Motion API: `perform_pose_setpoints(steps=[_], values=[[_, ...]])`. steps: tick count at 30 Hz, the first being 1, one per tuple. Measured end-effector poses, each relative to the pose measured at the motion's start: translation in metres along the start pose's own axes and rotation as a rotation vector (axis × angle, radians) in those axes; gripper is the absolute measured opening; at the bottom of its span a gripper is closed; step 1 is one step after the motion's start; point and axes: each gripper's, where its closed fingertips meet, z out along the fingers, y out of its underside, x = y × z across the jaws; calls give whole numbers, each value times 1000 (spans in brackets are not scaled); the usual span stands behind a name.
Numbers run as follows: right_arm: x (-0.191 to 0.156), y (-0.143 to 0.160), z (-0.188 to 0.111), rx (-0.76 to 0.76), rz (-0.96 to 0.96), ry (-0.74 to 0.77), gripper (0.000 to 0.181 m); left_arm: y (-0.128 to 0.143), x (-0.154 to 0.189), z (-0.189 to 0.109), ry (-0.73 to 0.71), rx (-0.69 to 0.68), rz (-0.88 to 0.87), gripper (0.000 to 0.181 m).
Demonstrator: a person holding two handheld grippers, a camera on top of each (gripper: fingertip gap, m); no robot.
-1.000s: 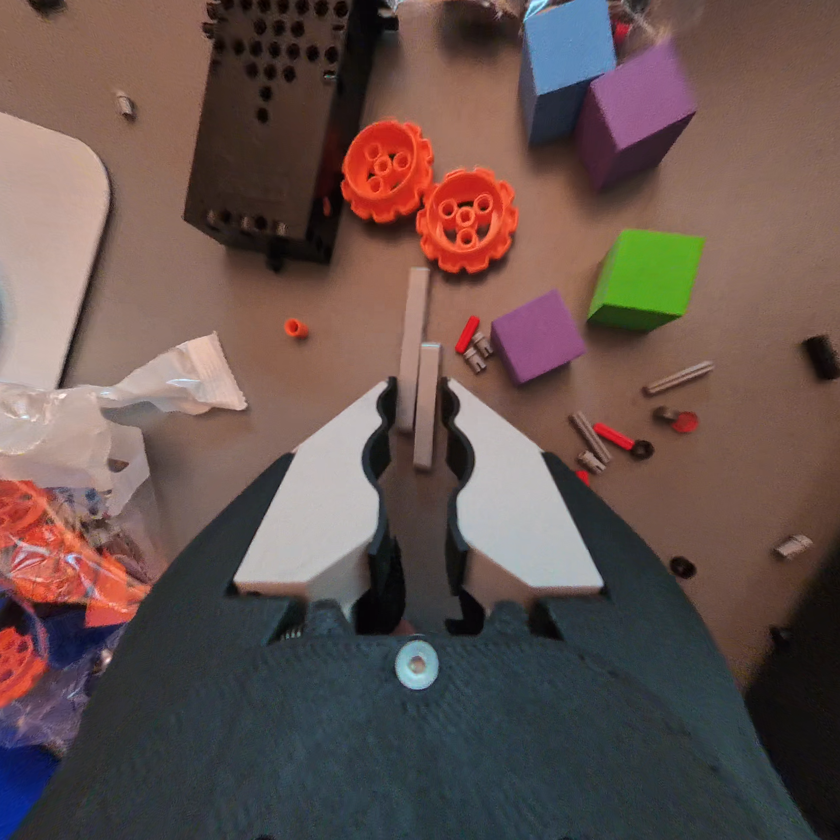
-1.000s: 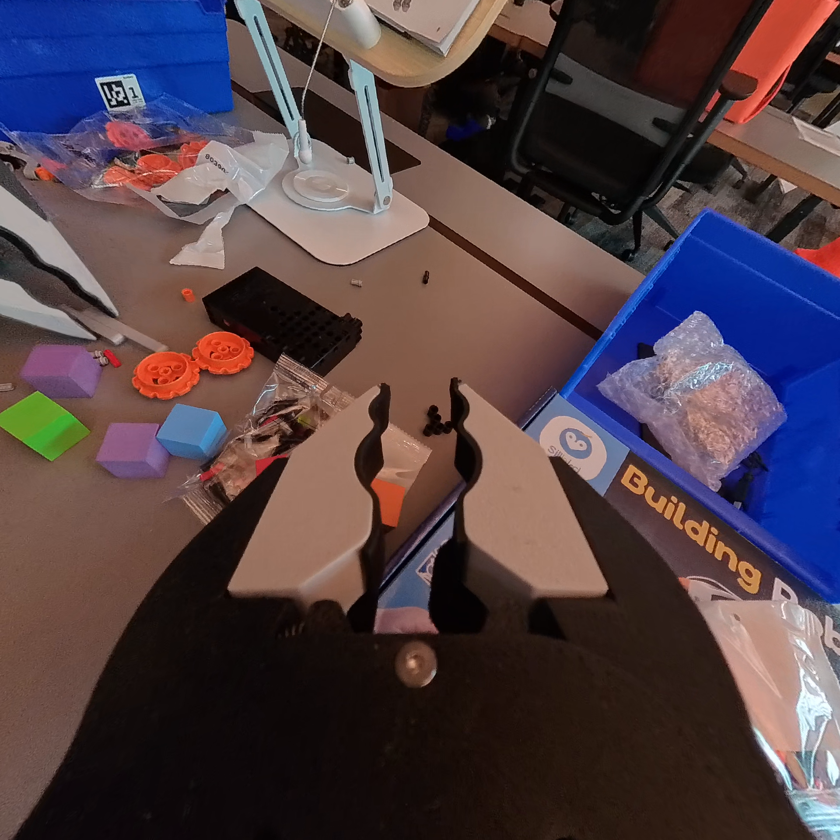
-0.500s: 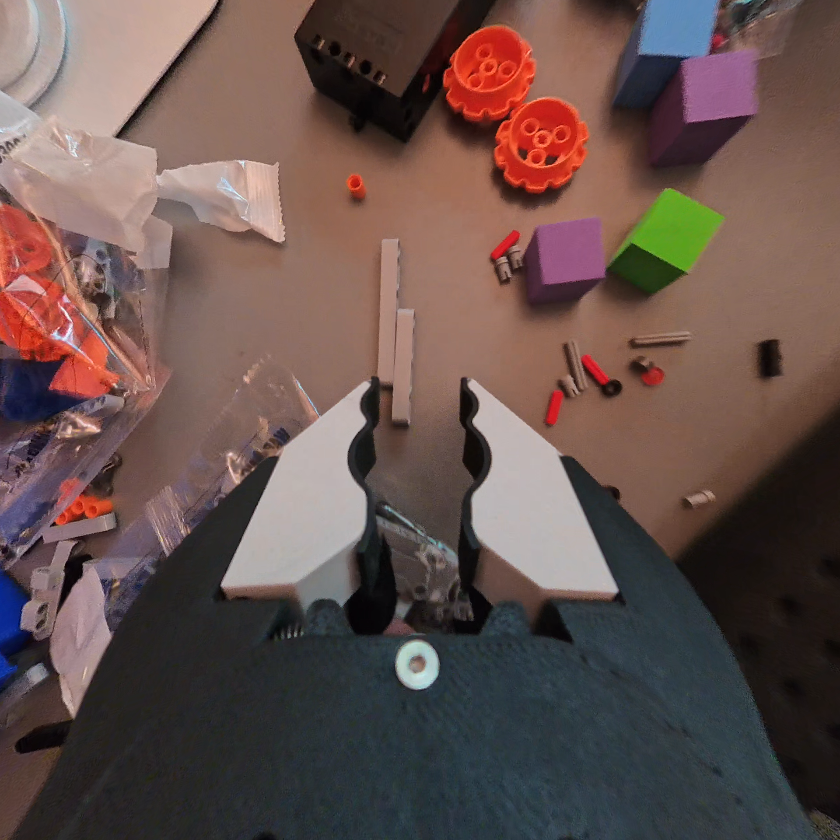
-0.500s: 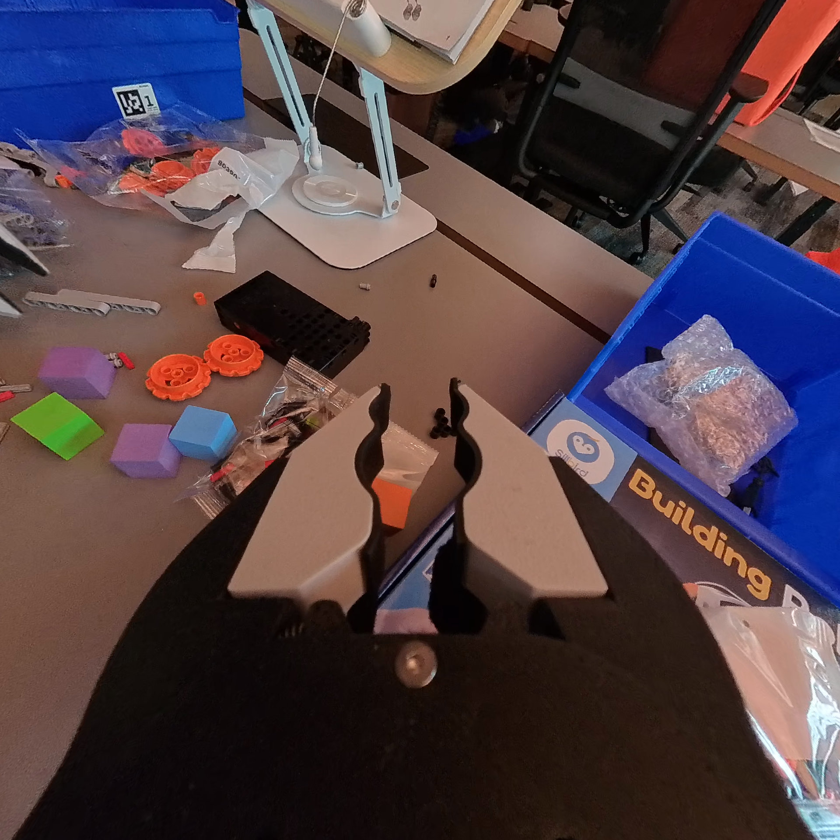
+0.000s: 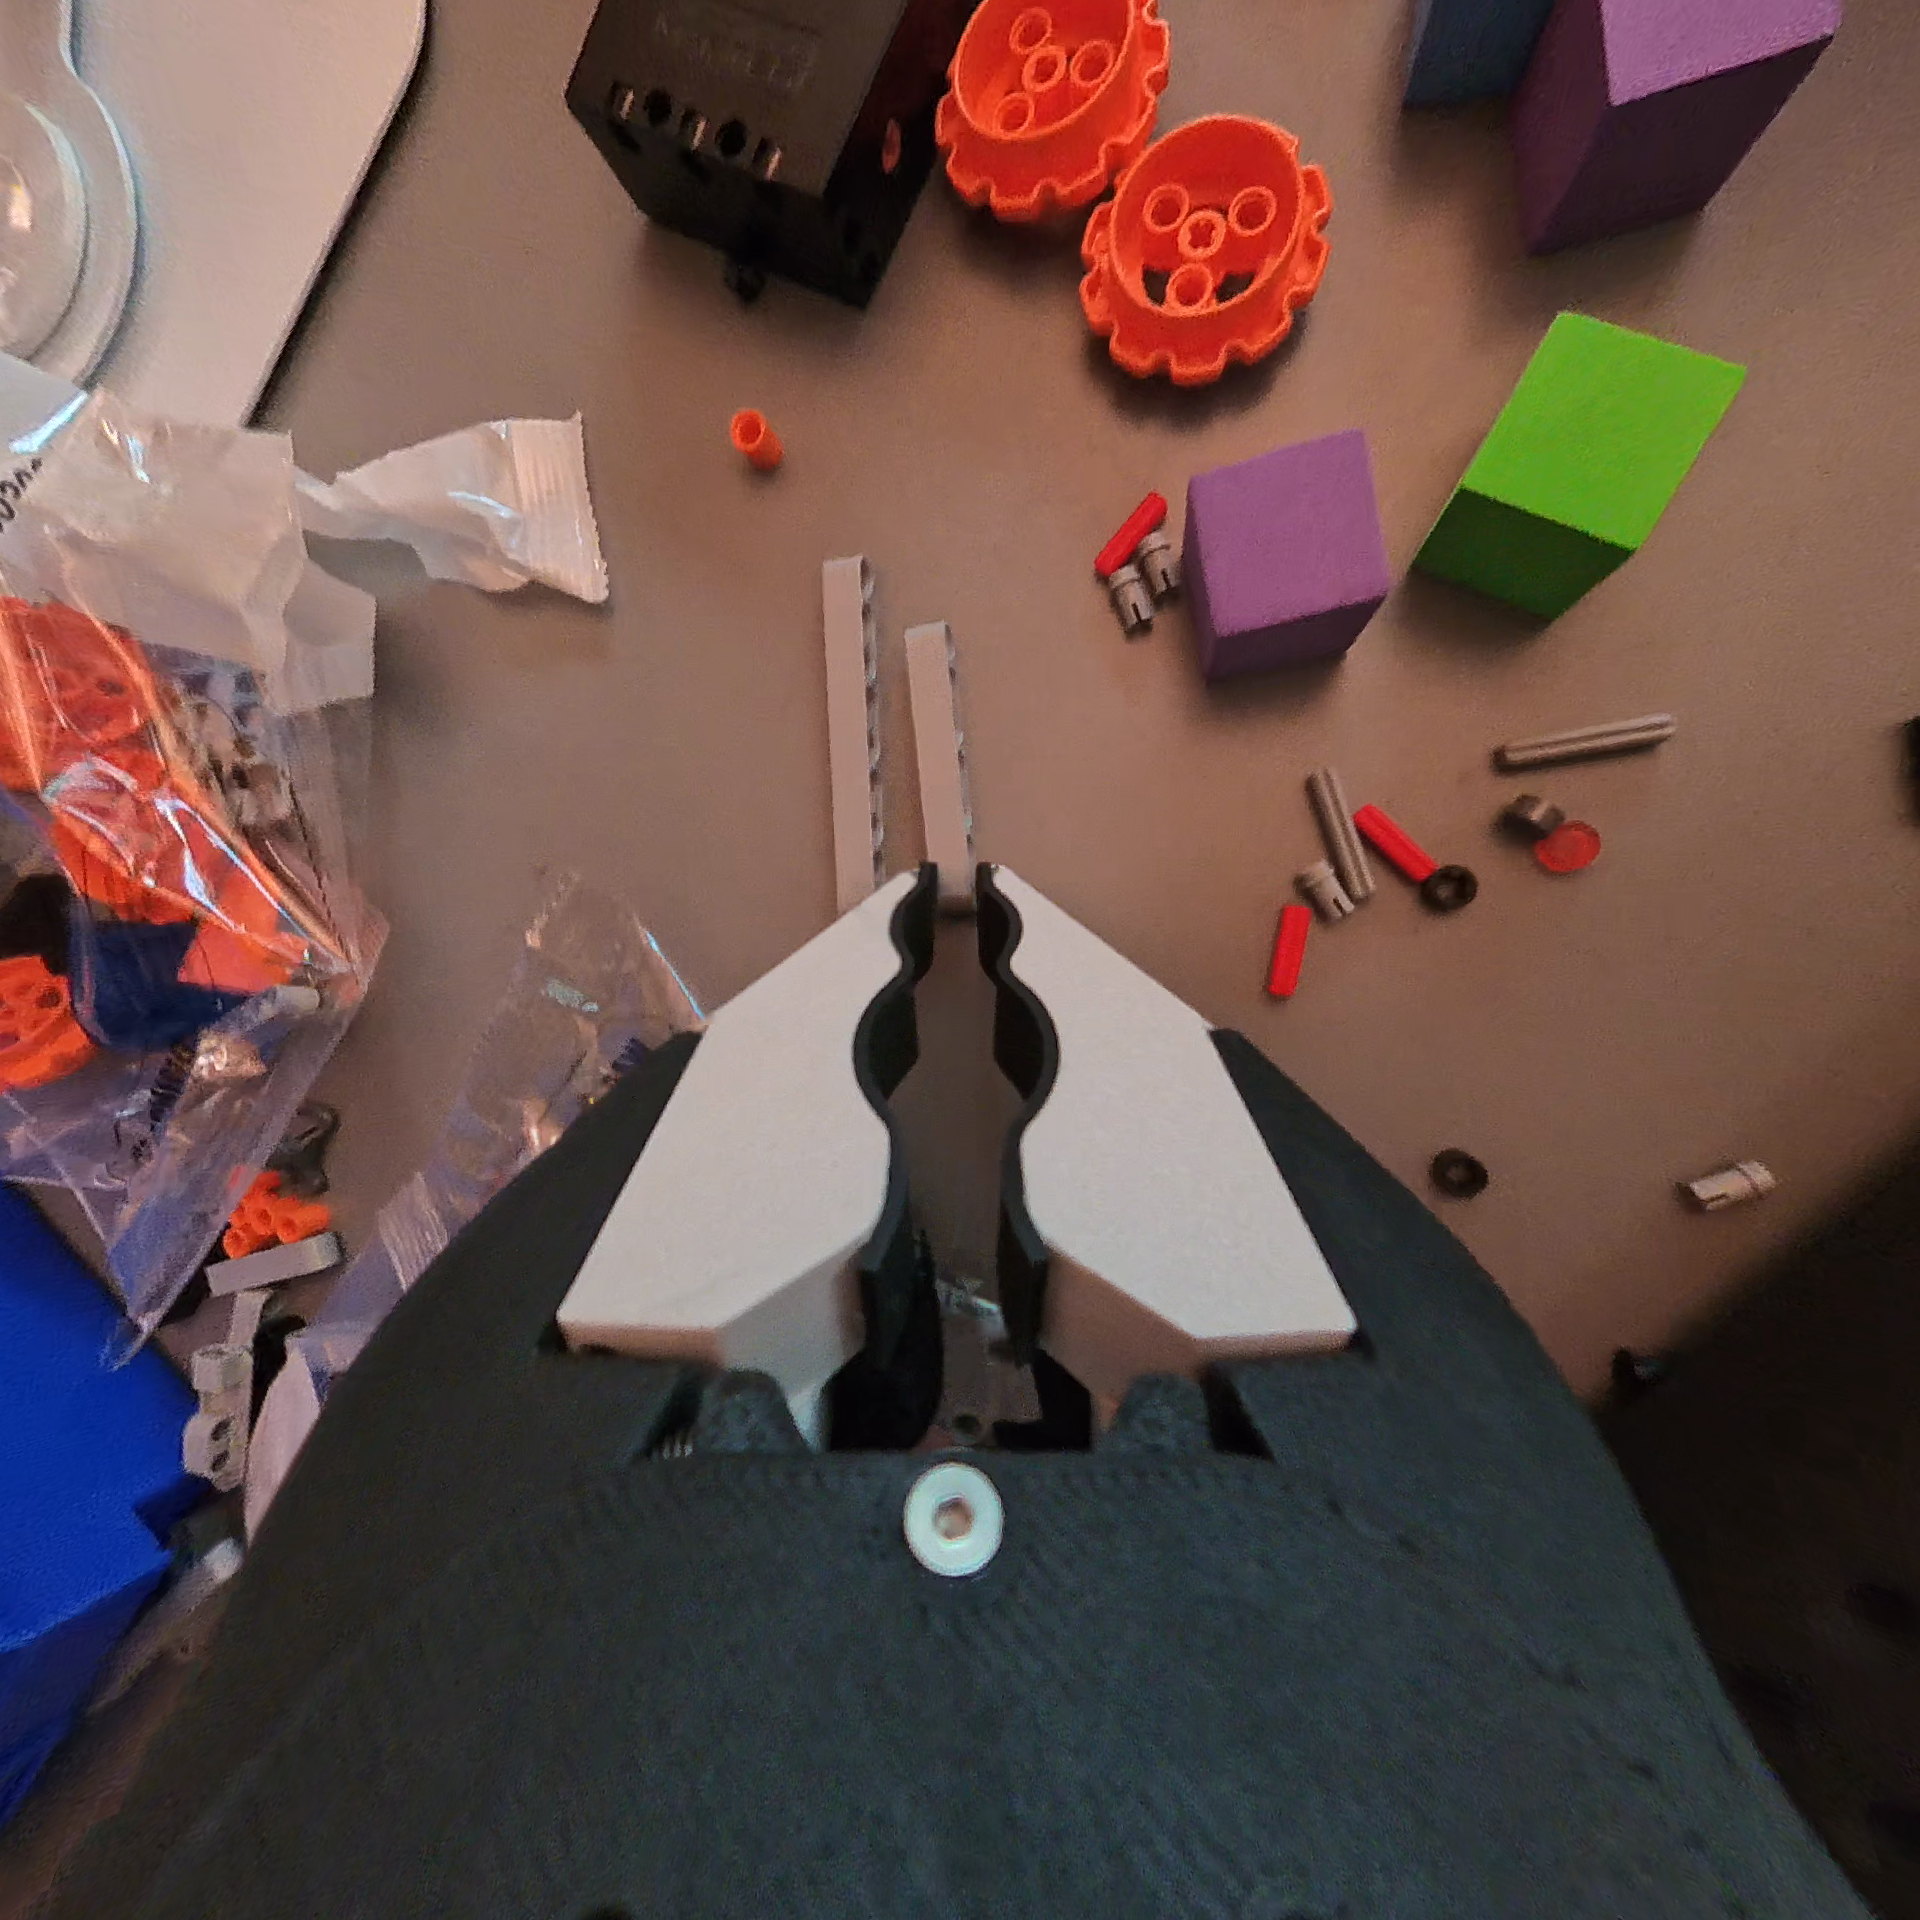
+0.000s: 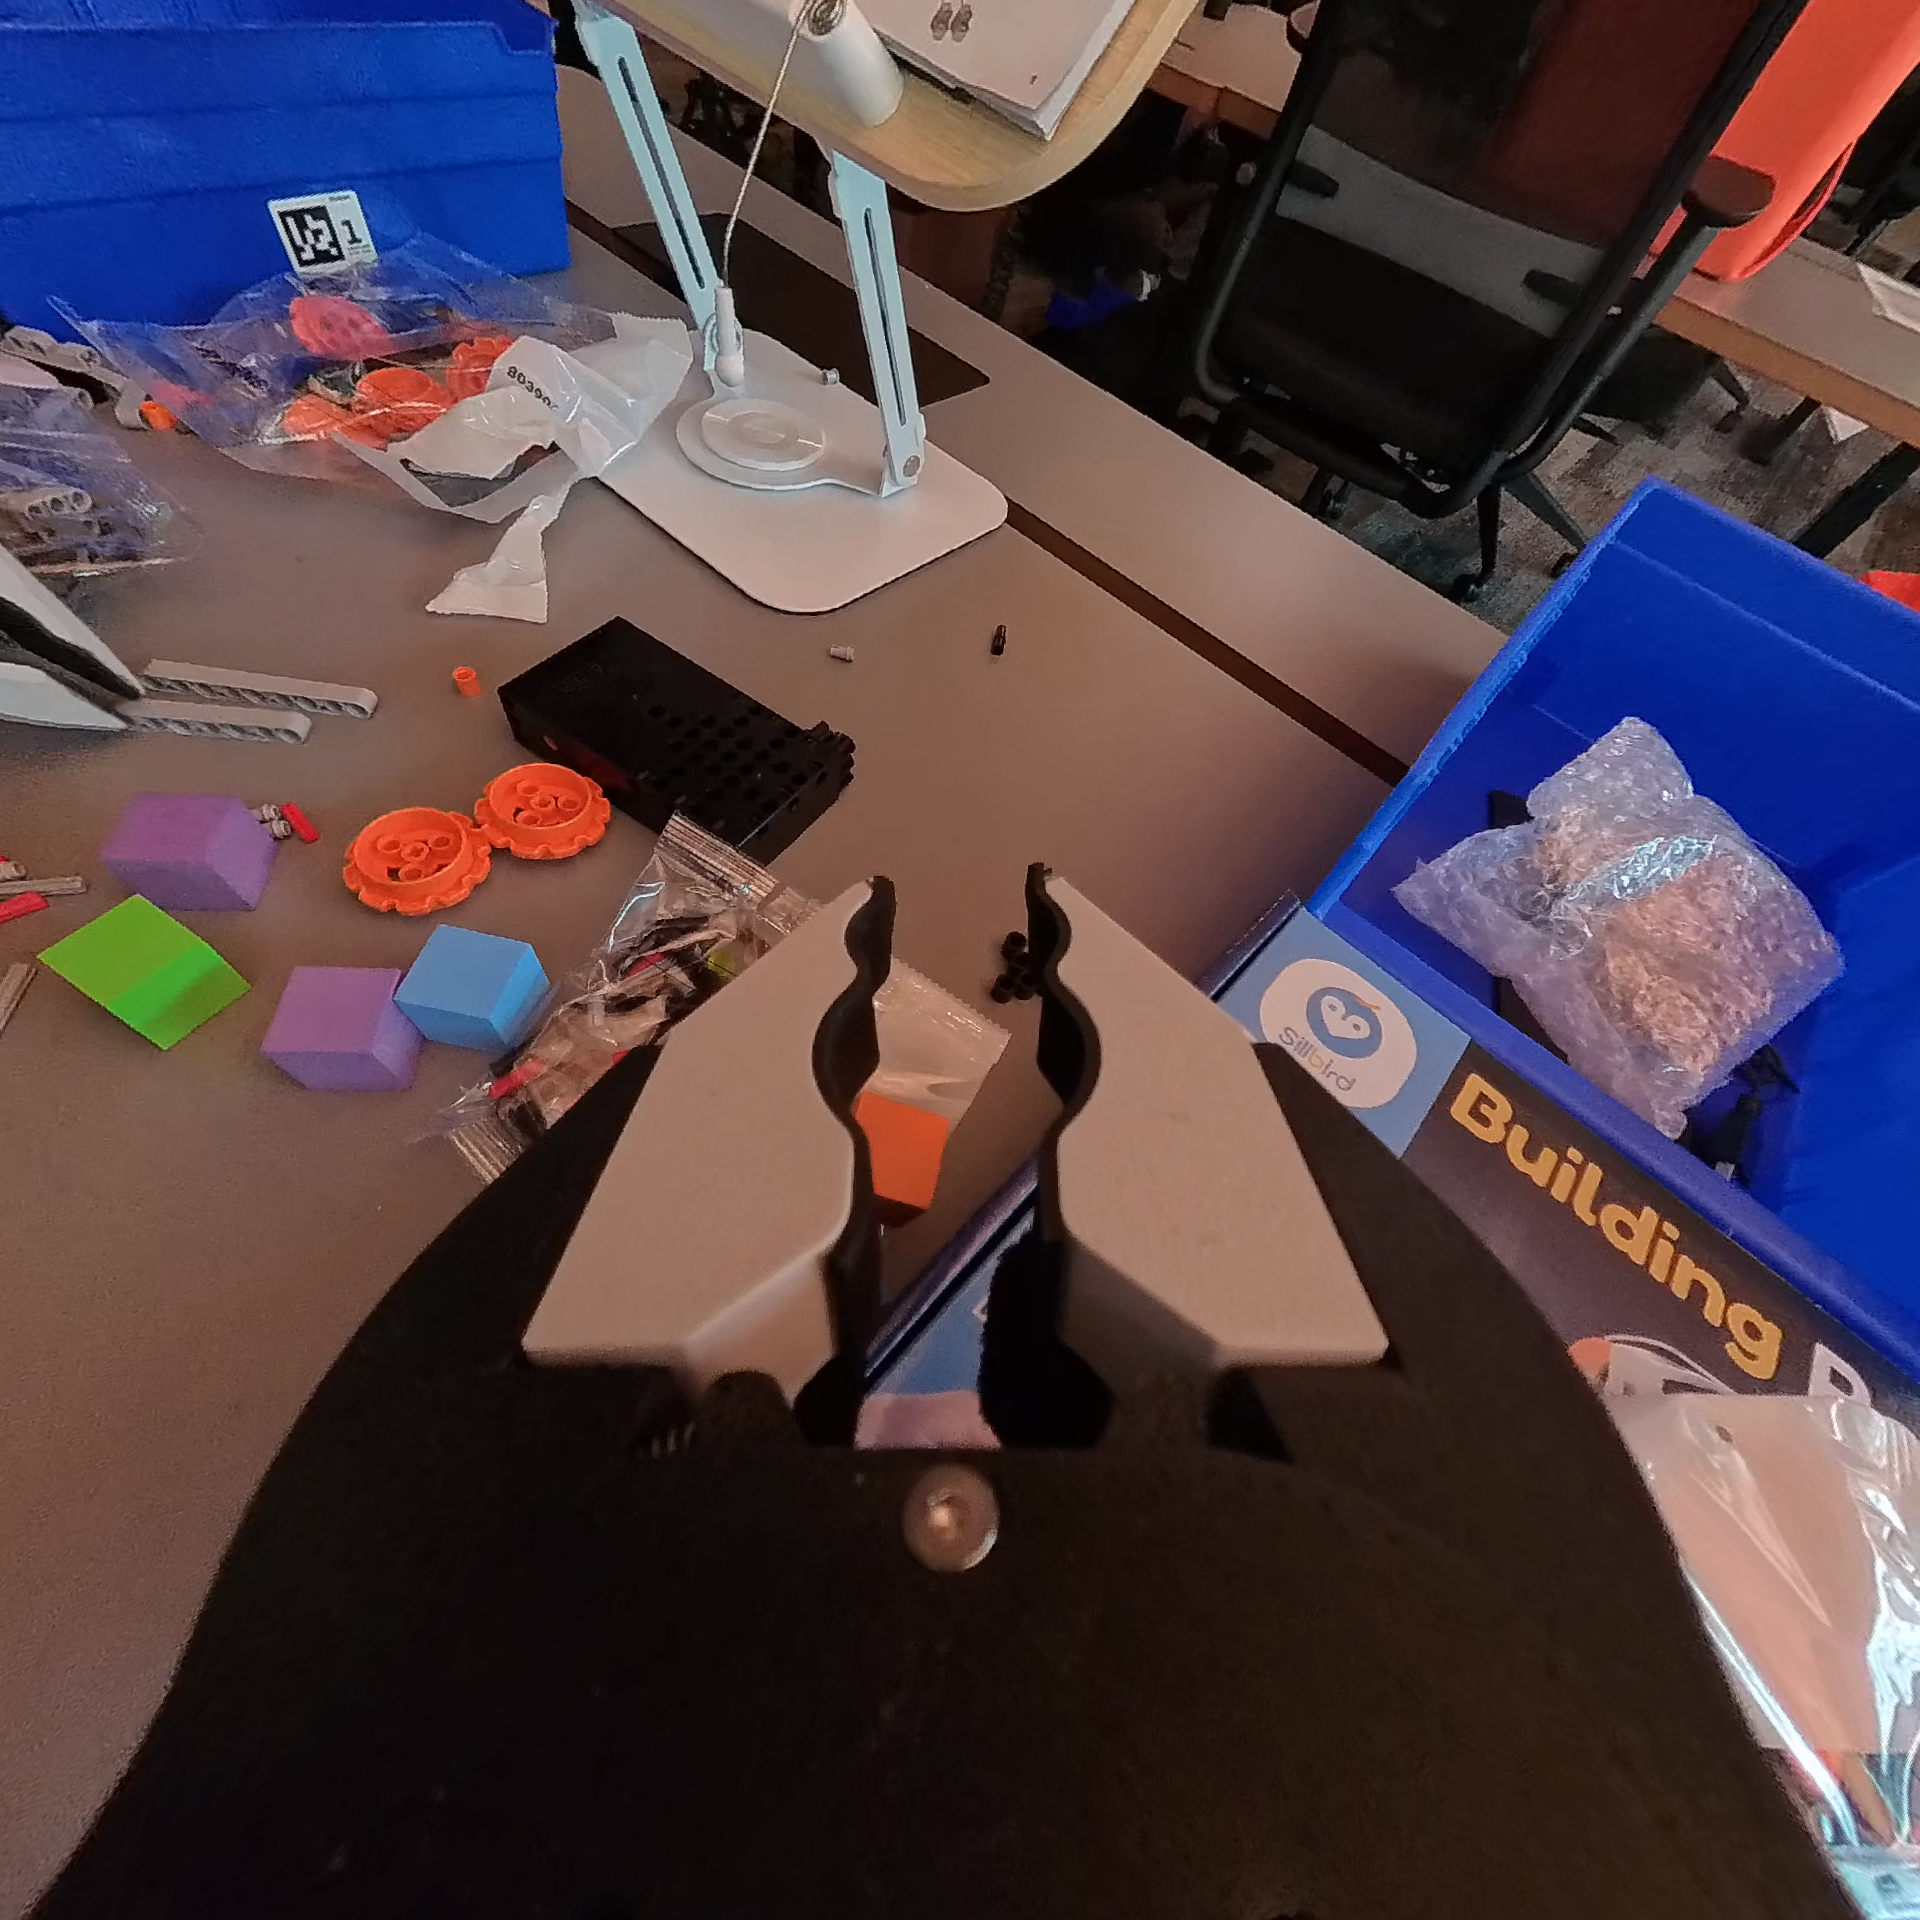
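So the left gripper (image 5: 954, 883) sat low over the table (image 5: 675, 748) with its fingers drawn nearly together, pinching the near end of the shorter grey beam (image 5: 940, 758). The longer grey beam (image 5: 852, 727) lay just beside it on the left, the two roughly parallel and pointing away. Off to the right sat a purple cube (image 5: 1283, 551) with a green block (image 5: 1574, 468) beyond it, and a scatter of small red and grey pins (image 5: 1351, 852) lay nearer. Farther away, two orange toothed wheels (image 5: 1200, 244) touched each other beside a black perforated block (image 5: 748, 135), and a tiny orange bush (image 5: 755, 438) lay on its own. Crumpled clear bags of parts (image 5: 156, 779) filled the left side. The right gripper (image 6: 956, 894) hovered well apart from all that, fingers spread with nothing between them, above a clear bag (image 6: 665, 966) and an orange piece (image 6: 899, 1148) near the edge of a printed box (image 6: 1558, 1226). A blue bin (image 6: 1714, 675) holding a bubble-wrap bundle (image 6: 1621, 914) stood to its right, and a white stand's base (image 6: 810, 520) sat farther back on the table.
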Motion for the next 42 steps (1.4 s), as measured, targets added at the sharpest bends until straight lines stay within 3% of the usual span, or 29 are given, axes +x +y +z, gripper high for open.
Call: perform_pose_setpoints(steps=[6, 11, 18, 26, 29, 32, 35, 39, 42], values=[[1, -1, -1, 6, 4, -1, 24, -11, -6, 8, -36, 18, 19, 6], [0, -2, -2, 12, 8, -6, 25, -21, -11, -9, 25, 100, -6, 22], [-1, -3, -2, 16, 11, -12, 25, 0, -17, 9, 48, -7, -86, 20], [-3, -4, -2, 18, 14, -20, 24, 4, 4, -5, 66, -11, -182, 21], [-4, -5, -2, 23, 13, -24, 24, -19, 3, -19, 72, 106, -121, 19], [-5, -5, -2, 21, 11, -26, 25, -20, -2, -9, 0, 35, -19, 15], [-2, -5, -3, 23, 18, -21, 24, -6, -2, 6, -14, -77, -33, 17], [-1, -5, -4, 30, 27, -22, 24, -18, 12, 4, 63, -4, -81, 17], [-4, -6, -3, 29, 20, -29, 24, -24, 3, 3, -7, 10, -45, 17]])
